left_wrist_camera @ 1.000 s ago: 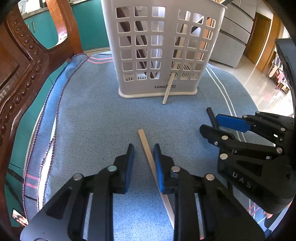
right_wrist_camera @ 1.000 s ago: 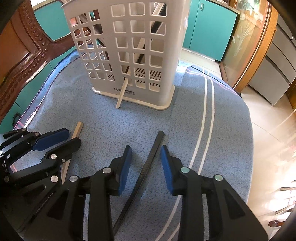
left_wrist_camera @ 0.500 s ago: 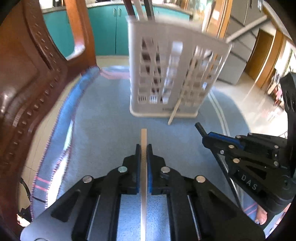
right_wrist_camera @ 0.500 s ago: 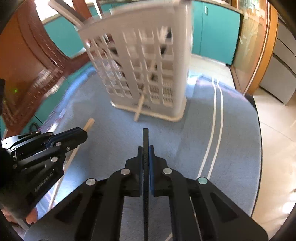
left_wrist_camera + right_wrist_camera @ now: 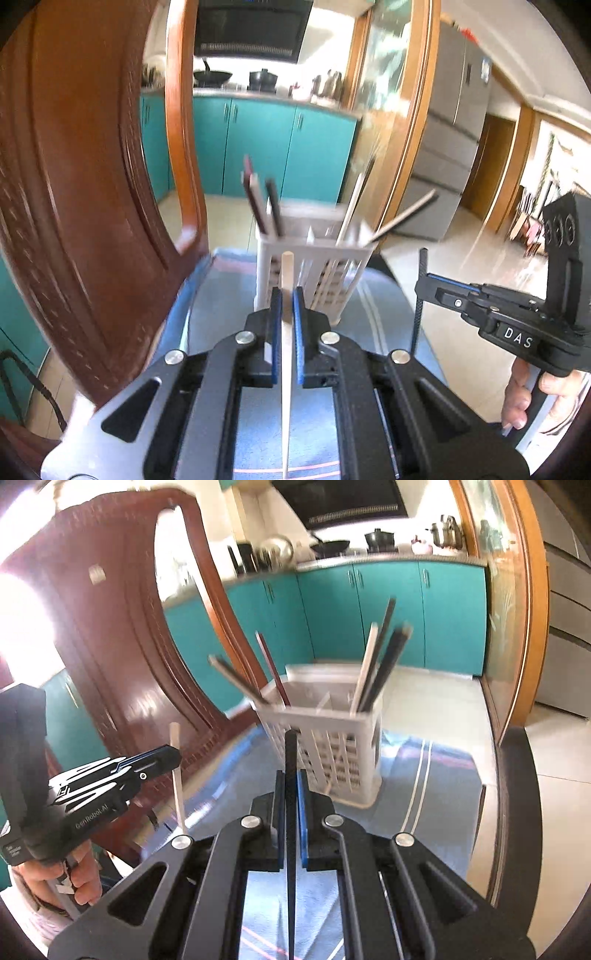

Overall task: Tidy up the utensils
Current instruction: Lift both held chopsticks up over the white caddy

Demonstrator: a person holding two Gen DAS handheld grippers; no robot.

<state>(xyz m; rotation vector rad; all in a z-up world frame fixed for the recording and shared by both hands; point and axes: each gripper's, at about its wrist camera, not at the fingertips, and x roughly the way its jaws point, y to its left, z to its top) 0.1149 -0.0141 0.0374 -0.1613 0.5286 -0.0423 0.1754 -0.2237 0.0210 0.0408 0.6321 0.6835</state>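
Clamping pale chopstick [image 5: 287, 273] in left gripper [image 5: 287, 295], black chopstick [image 5: 291, 753] in right gripper [image 5: 291, 779], basket [image 5: 332, 746] ahead, chair [image 5: 74, 184] left.

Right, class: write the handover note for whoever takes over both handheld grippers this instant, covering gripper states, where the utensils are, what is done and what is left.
Left gripper: shut on the pale wooden chopstick, held in the air.
Right gripper: shut on the black chopstick, also off the cloth.
White slotted plastic utensil basket: stands ahead on the blue cloth, with several sticks already leaning inside.
Done: both chopsticks gripped and off the cloth.
Left: carry each over the basket's rim and release it inside.
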